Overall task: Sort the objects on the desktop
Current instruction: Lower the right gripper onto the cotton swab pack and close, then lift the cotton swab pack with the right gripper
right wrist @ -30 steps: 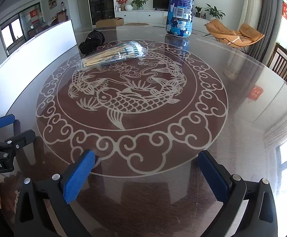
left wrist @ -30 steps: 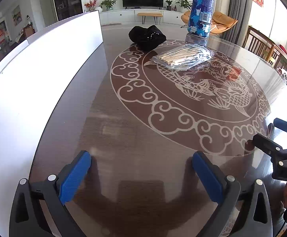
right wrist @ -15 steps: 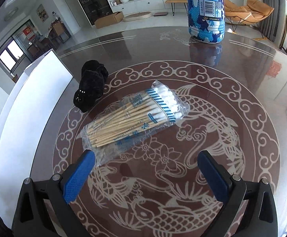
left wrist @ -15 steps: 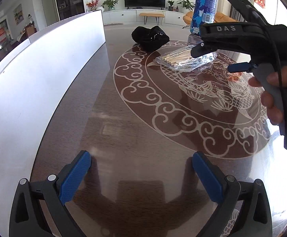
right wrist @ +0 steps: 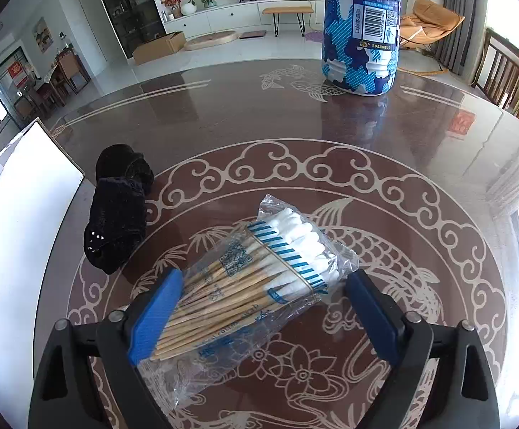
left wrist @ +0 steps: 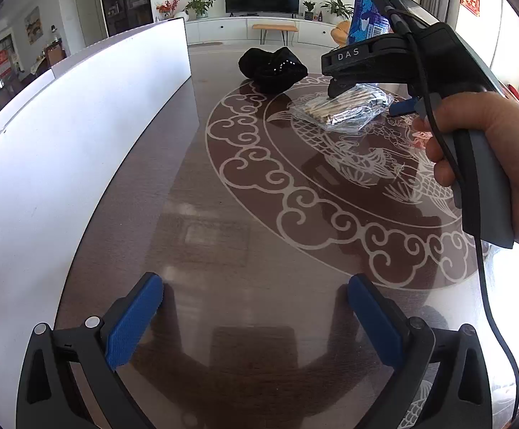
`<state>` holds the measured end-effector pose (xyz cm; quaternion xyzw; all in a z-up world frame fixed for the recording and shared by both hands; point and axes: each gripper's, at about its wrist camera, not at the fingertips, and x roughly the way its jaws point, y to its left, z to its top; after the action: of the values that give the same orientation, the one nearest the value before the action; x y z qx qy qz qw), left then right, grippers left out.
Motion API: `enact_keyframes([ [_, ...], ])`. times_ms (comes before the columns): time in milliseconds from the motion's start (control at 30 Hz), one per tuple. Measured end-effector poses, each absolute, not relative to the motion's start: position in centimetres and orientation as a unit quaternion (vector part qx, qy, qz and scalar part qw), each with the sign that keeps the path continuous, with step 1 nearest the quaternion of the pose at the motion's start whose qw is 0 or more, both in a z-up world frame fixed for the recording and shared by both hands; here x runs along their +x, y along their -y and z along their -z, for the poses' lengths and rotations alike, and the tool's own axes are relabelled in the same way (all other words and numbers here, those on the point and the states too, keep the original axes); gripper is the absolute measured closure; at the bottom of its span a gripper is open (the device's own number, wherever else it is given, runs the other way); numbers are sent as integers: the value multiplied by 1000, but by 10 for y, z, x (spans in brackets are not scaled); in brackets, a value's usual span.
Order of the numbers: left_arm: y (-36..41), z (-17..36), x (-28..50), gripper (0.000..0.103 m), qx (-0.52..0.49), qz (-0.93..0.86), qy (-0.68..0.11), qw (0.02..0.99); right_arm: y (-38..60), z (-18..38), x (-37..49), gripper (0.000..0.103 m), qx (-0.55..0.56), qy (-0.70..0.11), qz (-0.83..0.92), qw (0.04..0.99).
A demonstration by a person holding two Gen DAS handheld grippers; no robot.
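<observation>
A clear bag of cotton swabs lies on the dark patterned table; it also shows in the left wrist view. My right gripper is open with its blue pads on either side of the bag, just above it; it shows from the side in the left wrist view. A black cloth bundle lies left of the bag, also in the left wrist view. A tall blue-and-white bottle stands at the far side. My left gripper is open and empty over the near table.
A white box runs along the table's left side, also in the right wrist view. The table edge curves away at the right. Chairs and living-room furniture stand beyond the table.
My right gripper has moved forward and down to the swab bag, so its pads now straddle it. The left gripper has stayed put.
</observation>
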<state>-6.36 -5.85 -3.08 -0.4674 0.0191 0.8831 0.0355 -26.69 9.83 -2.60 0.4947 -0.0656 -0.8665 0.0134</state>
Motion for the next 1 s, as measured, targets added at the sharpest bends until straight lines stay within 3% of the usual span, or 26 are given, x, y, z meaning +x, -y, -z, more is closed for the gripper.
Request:
enact_keyframes([
  [100,59,31,-63,0,-468,-883,-19,36,-110,22,-256,32,490,62,869,22],
  [433,59,32,-63,0,-467,-883,-18,35,-211,22,-174,33,484,79,871,16],
  [467,59,32,-63,0,-467,-883,-18,35,-223,22,-165,32,484,80,872,12],
  [567,59,32,-63,0,-467,-883,-19,35,-247,23,-147,13,494,59,867,18],
  [667,60,32,-63,0,-467,-883,-19,35,-255,9,-133,13,474,21,880,16],
  [833,60,32,-63,0,-467,-883,-19,34,-209,-29,-157,13,427,-11,899,100],
  [1000,60,32,-63,0,-467,-883,-18,34,-108,-30,-229,13,446,-29,869,213],
])
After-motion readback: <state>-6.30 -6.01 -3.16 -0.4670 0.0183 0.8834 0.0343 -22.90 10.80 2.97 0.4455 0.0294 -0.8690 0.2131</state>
